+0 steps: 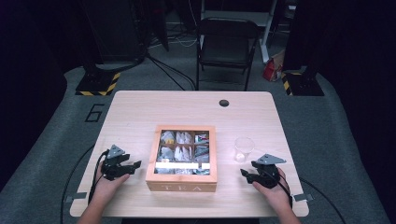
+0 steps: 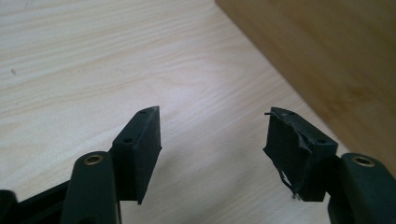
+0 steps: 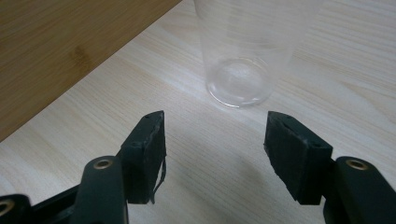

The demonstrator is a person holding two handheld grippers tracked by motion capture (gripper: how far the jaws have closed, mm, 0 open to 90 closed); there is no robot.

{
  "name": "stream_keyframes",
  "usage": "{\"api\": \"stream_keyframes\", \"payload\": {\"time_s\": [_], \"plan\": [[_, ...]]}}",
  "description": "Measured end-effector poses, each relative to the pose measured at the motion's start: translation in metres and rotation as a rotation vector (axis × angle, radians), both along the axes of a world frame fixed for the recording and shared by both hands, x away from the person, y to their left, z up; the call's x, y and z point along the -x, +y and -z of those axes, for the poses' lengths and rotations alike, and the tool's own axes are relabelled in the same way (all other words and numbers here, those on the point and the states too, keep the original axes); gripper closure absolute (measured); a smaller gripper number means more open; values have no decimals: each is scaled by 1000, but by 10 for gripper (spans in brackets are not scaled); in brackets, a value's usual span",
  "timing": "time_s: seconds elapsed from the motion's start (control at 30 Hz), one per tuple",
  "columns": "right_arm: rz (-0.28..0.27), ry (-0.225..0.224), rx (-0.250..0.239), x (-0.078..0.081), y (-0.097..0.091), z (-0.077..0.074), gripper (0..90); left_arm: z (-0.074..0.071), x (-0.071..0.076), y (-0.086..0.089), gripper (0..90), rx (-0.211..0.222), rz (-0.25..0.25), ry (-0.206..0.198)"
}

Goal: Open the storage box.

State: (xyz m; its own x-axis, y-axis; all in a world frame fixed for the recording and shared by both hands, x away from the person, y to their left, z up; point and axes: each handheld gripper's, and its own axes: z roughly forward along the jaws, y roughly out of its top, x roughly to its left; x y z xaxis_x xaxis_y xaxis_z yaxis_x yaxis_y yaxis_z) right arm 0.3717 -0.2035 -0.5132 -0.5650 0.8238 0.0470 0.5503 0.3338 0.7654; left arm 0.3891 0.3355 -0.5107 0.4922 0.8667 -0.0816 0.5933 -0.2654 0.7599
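On the pale wooden table (image 1: 140,107), a tea box (image 1: 181,186) sits between 2 empty, parted grippers. The right gripper (image 3: 212,140) should close squarely around the clear cup (image 3: 243,56); the left gripper (image 2: 212,140) steadies the box.

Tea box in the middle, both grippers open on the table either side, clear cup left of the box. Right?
Not quite: the cup stands right of the tea box, not left, as the high view shows. It is just ahead of the right gripper. The rest holds: box in the middle, the left gripper and the right one open on either side, nothing between their jaws.
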Motion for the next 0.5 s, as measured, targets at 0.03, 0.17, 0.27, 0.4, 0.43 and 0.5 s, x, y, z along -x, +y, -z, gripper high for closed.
{"api": "stream_keyframes", "payload": {"time_s": [0.03,0.17,0.27,0.4,0.43,0.5], "plan": [[9,1,-5,1,0,-1,386,-2,2,0,358,5,1,-3],[19,-1,-10,5,0,-9,396,-9,7,0,358,9,12,0],[10,-13,6,6,1,-12,410,-14,12,-2,358,18,32,-11],[-1,-17,17,10,8,-18,434,-19,18,-5,358,25,63,-10],[-19,-17,18,11,12,-19,440,-22,23,-6,365,18,83,-25],[-35,-21,27,12,14,-19,442,-24,25,-6,385,12,98,-22]]}}
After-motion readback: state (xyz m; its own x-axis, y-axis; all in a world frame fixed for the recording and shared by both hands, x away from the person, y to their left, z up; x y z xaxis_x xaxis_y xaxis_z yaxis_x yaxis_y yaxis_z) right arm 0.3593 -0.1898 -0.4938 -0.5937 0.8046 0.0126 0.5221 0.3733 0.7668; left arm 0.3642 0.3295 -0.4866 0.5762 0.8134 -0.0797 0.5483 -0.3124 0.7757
